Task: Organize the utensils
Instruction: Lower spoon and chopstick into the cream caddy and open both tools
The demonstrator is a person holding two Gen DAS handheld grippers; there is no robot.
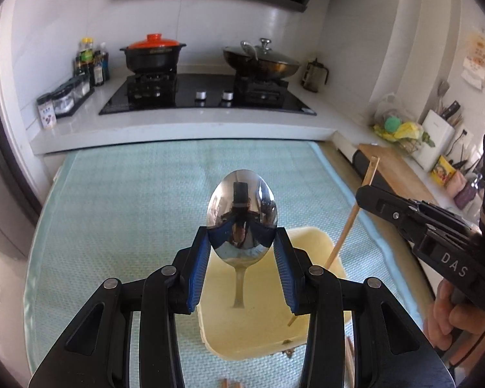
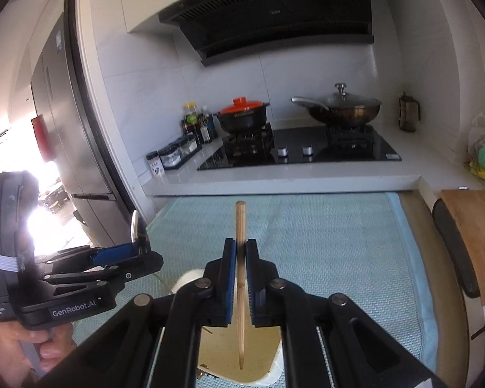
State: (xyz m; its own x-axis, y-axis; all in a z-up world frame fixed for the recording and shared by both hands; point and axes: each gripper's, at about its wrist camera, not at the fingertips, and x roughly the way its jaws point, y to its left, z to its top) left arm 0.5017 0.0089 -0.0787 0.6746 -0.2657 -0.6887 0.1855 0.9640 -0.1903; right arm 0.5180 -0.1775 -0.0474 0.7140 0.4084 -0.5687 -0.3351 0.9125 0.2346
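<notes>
Status, mid-task, both hands loaded, nothing dropped yet afaict.

Left tool (image 1: 242,242): clamped on the spoon (image 1: 242,213) by the bowl edges, blue pads either side, bowl end up, handle hanging down toward the yellow bin (image 1: 320,245). In left wrist view the spoon sits centre frame, directly above the bin's open mouth.

Right tool (image 2: 240,278): jaws together on a single chopstick (image 2: 240,258), gripped mid-shaft, stick roughly upright. Lower tip points into the bin (image 2: 268,349), bottom centre of right wrist view; can't tell if the tip touches the bin floor. Same chopstick shows in left wrist view at right of centre, slanted, lower end inside the bin rim.

Bin sits on the green mat (image 1: 129,194) covering the tabletop, lower centre in both views. Inside looks mostly bare, a few dark specks/crumbs at the bottom; no utensils clearly lying in it.

Done: both items picked and carried over the bin.
Left: release both into the bin. Brownish stick ends at bottom edge of left wrist view, right of the bin — prob more chopsticks still on the mat, too cropped to be sure. So likely more pickups after this drop.

Stove, pots etc. in upper part of frame, not involved.
</notes>
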